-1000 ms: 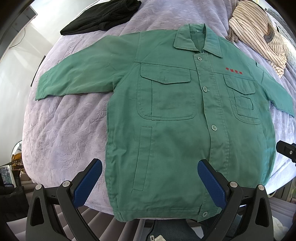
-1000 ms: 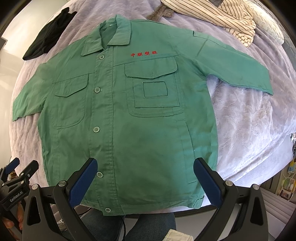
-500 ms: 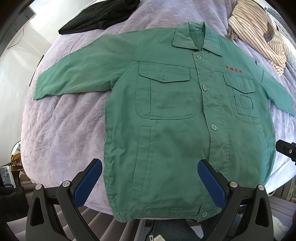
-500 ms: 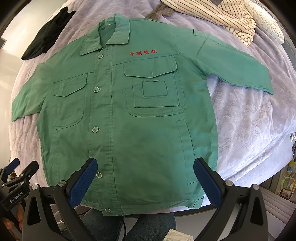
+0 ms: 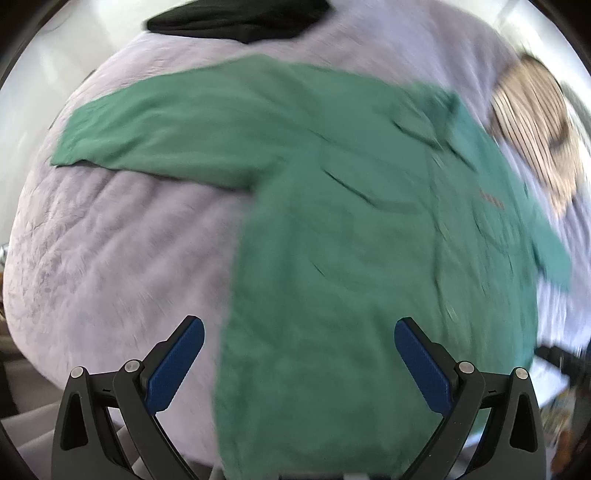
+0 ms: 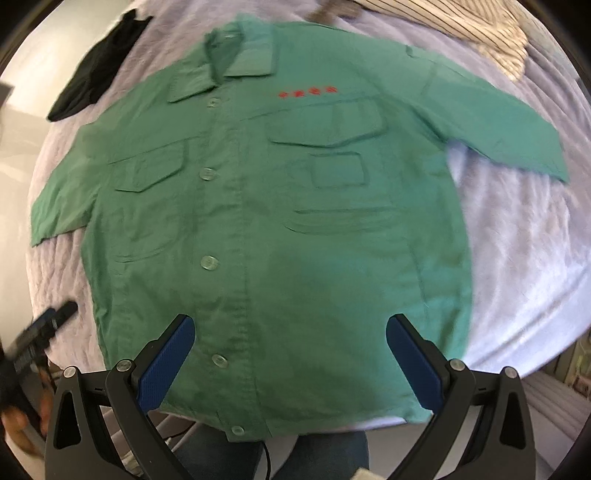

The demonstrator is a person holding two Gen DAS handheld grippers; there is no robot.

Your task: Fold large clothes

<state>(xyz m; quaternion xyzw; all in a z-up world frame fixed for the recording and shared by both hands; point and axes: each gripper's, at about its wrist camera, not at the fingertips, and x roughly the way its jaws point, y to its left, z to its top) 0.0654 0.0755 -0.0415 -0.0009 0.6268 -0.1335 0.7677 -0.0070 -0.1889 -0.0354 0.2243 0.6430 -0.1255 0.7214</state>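
Note:
A green button-up jacket (image 6: 280, 229) with chest pockets and red lettering lies flat, front up, on a lavender bedspread (image 6: 524, 266), sleeves spread. It also shows, blurred, in the left wrist view (image 5: 351, 258), with its left sleeve (image 5: 166, 136) stretched out. My left gripper (image 5: 299, 363) is open and empty above the jacket's lower left side. My right gripper (image 6: 290, 358) is open and empty above the hem near the button placket. The left gripper also shows in the right wrist view (image 6: 40, 332) at the left edge.
A black garment (image 6: 96, 66) lies at the far left of the bed, also in the left wrist view (image 5: 236, 18). A striped garment (image 6: 461, 26) lies at the far right, also in the left wrist view (image 5: 535, 129). The bed's front edge is just below the hem.
The left gripper has swung fast to the left and closer to the bed, blurring its view. The right gripper has moved forward, closer to the jacket. Both stay open.

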